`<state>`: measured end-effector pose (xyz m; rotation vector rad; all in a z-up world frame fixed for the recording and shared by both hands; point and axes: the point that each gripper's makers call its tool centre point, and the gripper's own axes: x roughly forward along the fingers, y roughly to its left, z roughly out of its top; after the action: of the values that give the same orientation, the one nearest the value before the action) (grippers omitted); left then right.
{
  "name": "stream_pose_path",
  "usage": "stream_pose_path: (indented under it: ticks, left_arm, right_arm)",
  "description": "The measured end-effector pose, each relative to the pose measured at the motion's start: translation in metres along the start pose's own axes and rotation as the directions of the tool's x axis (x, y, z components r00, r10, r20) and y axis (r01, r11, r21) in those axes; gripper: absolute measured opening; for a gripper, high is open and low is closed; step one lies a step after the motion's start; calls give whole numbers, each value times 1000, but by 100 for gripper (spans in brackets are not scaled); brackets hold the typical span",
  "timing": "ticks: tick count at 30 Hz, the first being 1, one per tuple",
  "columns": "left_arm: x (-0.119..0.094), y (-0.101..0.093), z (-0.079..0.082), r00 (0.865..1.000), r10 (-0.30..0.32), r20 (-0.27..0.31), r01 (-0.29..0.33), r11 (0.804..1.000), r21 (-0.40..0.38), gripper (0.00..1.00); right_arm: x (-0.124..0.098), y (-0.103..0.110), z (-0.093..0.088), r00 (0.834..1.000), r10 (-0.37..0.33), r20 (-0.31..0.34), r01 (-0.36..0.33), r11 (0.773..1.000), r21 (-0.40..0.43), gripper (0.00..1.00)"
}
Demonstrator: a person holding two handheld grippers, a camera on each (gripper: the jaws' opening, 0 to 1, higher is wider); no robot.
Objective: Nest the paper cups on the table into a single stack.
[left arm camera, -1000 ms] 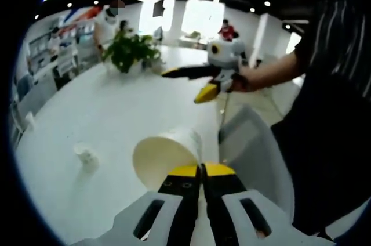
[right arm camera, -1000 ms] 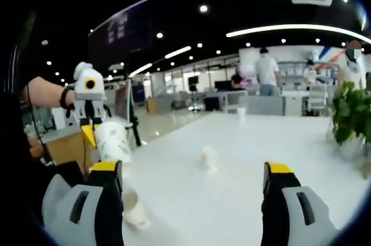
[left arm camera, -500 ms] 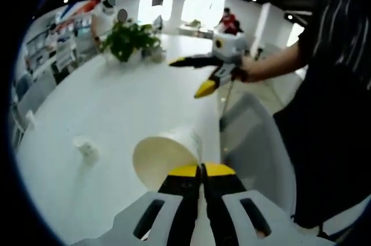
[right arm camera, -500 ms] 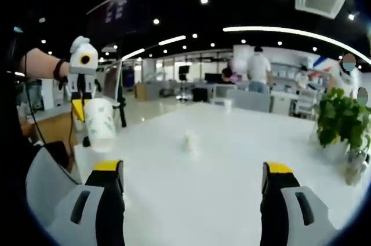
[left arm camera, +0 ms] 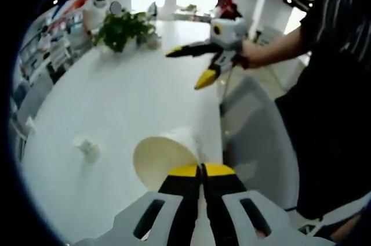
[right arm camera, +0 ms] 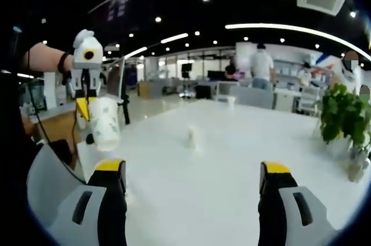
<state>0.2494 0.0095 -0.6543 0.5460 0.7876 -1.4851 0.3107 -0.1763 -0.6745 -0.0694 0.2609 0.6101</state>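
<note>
holding a cup by its rim, the left gripper shows at the bottom centre of the left gripper view with its yellow-tipped jaws pressed together on the cup wall. the cup is carried clear of the table, its open mouth turned toward the lower left of that frame, probably so it can be dropped over, or take in, another cup. the same cup appears at the left of the right gripper view, hanging under the left gripper.

a second cup stands on the table at the left of the left gripper view, well apart from the held one; it is most likely the one seen small near the centre of the right gripper view. it looks like the next one to gather, though it is too blurred to tell whether it is upright.

the right gripper has its jaws wide apart with nothing between them, and it also shows at upper centre of the left gripper view, raised above the table, seemingly free to fetch that cup. a plant sits at the far end.
</note>
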Motion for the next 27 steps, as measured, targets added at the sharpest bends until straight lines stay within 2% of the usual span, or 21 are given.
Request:
stream_pose_path:
  ticks: [4,8,11,27]
  left_arm:
    - [0,1,-5,998,16,-66,-14,1000,25,0]
    - [5,-6,-9,993,-11,-116,17,999,51,0]
    - [9,-7,-17,984,-6,-179,22,996,88,0]
    - [19,-4,-25,957,45,-285,-12,993,115,0]
  right_arm:
    - [0,0,-2,1000,-1,3,1,1000,5,94]
    - [0,-1,-5,1000,-2,5,2,1000,14,94]
    - [-1,-1,-6,1000,-3,4,3,1000,16,94]
    - [-3,0,-10,1000,-6,18,5,999,43,92]
